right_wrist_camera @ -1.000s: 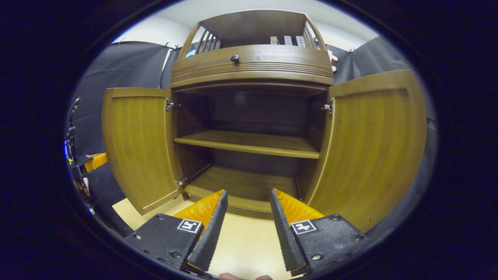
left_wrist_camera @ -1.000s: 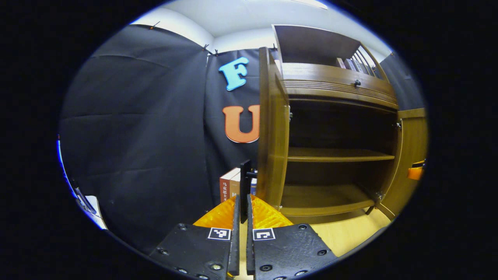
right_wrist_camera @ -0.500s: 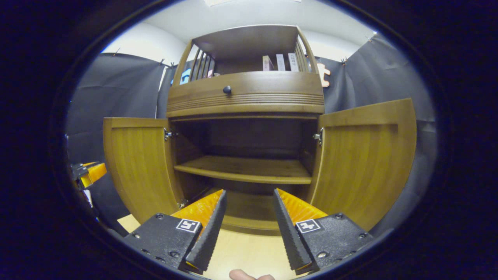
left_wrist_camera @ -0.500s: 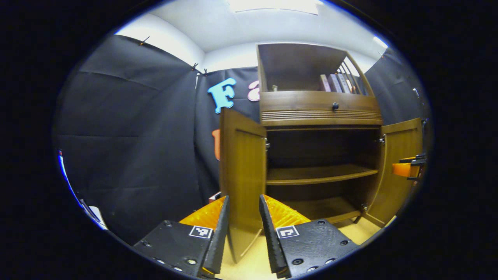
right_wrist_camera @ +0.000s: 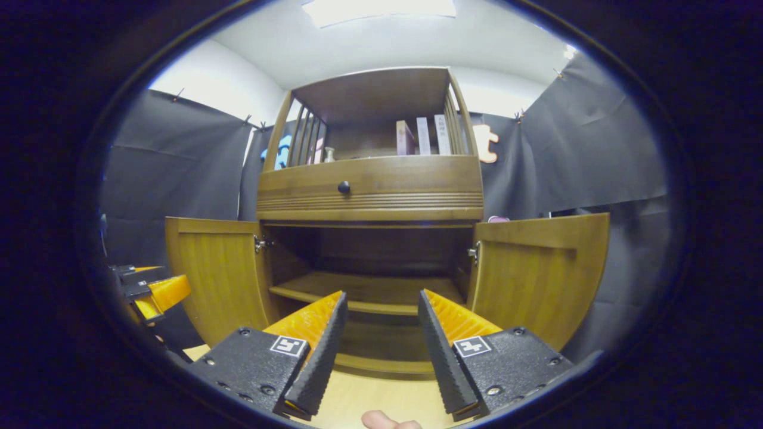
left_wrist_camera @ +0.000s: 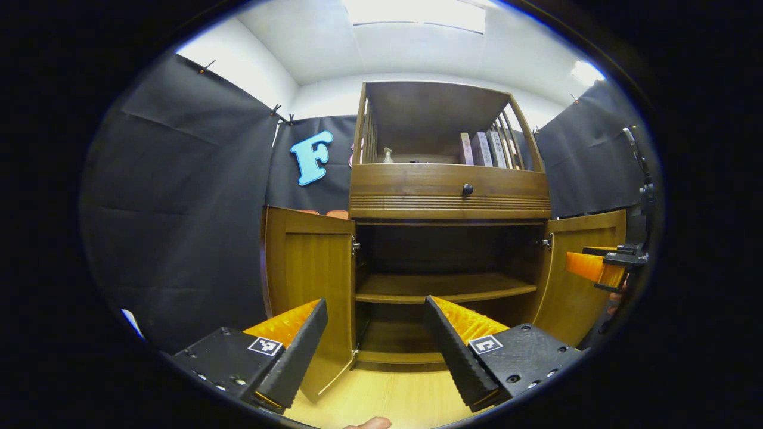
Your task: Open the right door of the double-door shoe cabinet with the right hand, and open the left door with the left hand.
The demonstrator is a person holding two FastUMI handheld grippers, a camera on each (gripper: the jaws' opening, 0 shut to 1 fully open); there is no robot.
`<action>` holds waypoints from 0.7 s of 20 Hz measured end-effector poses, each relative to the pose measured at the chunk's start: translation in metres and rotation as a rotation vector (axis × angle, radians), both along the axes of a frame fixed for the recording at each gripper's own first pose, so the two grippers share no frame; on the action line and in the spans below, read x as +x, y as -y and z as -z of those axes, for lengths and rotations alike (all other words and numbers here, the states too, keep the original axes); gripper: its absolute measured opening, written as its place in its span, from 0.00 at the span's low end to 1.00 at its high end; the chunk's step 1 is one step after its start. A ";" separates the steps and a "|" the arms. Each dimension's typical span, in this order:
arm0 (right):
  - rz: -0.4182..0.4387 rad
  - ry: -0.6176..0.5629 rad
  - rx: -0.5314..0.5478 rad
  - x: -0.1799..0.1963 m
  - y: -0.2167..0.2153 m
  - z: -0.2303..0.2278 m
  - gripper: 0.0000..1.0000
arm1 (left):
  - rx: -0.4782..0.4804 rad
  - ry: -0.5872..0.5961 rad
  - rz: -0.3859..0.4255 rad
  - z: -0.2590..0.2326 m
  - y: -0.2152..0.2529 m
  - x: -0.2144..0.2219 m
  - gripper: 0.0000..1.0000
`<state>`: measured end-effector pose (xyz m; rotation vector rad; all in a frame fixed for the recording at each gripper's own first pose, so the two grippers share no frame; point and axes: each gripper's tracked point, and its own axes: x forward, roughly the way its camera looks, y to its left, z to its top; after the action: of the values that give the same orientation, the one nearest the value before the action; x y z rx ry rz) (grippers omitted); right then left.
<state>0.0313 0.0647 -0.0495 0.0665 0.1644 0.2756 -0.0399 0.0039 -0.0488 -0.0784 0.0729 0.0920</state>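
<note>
Brown wood forms the shoe cabinet (left_wrist_camera: pixel 448 196), which stands against the black cloth wall (left_wrist_camera: pixel 179 208) on a pale wooden floor (left_wrist_camera: pixel 387 402). Both lower doors are swung out: the left door (left_wrist_camera: pixel 310 286) and the right door (left_wrist_camera: pixel 581 262) each stand away from the opening, exposing the inner shelf (left_wrist_camera: pixel 444 289) and the dark interior. In the right gripper view the same left door (right_wrist_camera: pixel 217 271) and right door (right_wrist_camera: pixel 539 274) flank the cavity. The left gripper (left_wrist_camera: pixel 375 316) faces the cabinet front, its fingers spread wide and gripping nothing, clear of the left door. The right gripper (right_wrist_camera: pixel 378 307) is likewise spread wide and empty, aimed at the open compartment. Above the doors sits a drawer with a dark knob (left_wrist_camera: pixel 467 189), and several books (left_wrist_camera: pixel 480 149) stand upright in the top compartment beside a small bottle (left_wrist_camera: pixel 388 155).
</note>
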 end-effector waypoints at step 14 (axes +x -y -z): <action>0.044 0.063 -0.008 -0.014 0.031 -0.015 1.00 | 0.014 0.019 0.087 -0.019 0.059 0.008 1.00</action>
<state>0.0174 0.0337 -0.0343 0.0530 0.1014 0.2332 -0.0322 -0.0546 -0.0297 -0.0618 0.0561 0.0044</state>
